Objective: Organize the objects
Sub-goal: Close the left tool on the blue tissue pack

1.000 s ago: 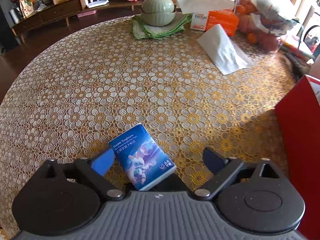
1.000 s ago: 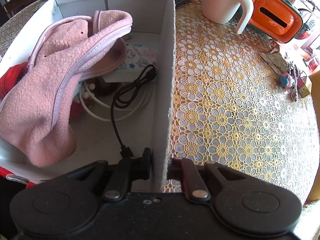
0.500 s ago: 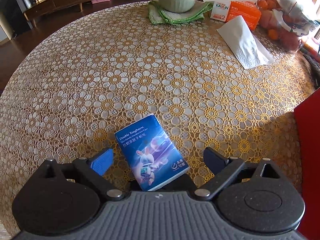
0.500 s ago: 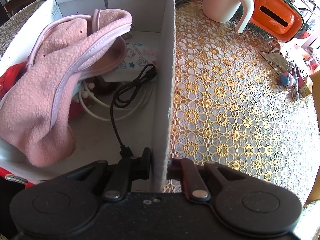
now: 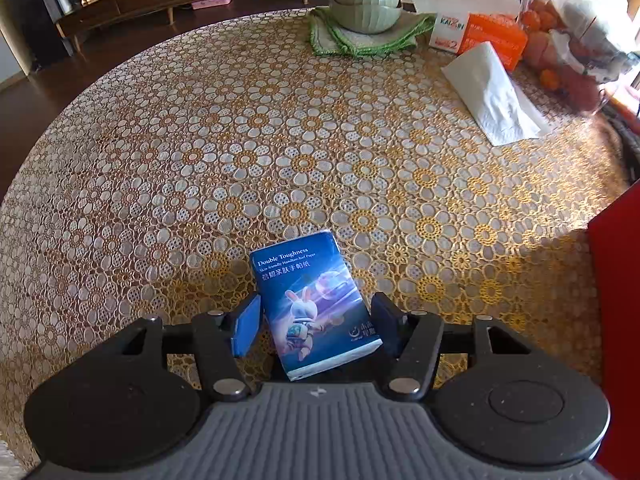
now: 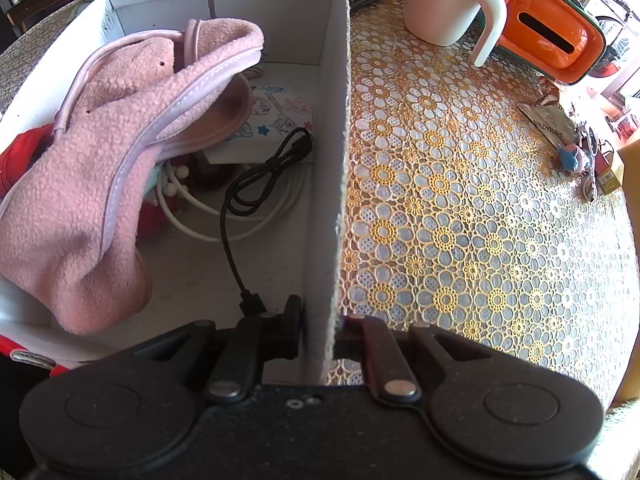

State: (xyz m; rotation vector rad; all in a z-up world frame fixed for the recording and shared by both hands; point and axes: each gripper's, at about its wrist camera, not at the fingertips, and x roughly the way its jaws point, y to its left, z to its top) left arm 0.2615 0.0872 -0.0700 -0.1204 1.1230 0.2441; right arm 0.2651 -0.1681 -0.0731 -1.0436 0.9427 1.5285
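Observation:
A blue tissue pack [image 5: 308, 292] lies flat on the lace tablecloth [image 5: 240, 140]. My left gripper [image 5: 316, 326] points down over it. Its jaws are closing, and both pads touch the pack's long sides. The red box [image 5: 616, 300] stands just to the right. In the right wrist view my right gripper [image 6: 322, 332] is shut on the box's white side wall [image 6: 332, 160], with one finger inside and one outside. Inside the box lie a pink fleece item [image 6: 100, 160], a black cable [image 6: 256, 184], a white cable [image 6: 200, 232] and a printed card.
At the table's far side are a green bowl [image 5: 366, 0] on a green cloth, an orange tissue box [image 5: 492, 36], a loose white tissue [image 5: 492, 92] and a bag of fruit [image 5: 572, 32]. Right of the box stand a white mug [image 6: 444, 0], an orange container [image 6: 552, 36] and keys [image 6: 576, 156].
The left jaws have come together from wide apart onto the tissue pack, which has turned a little straighter between them. The right gripper and the box have not moved.

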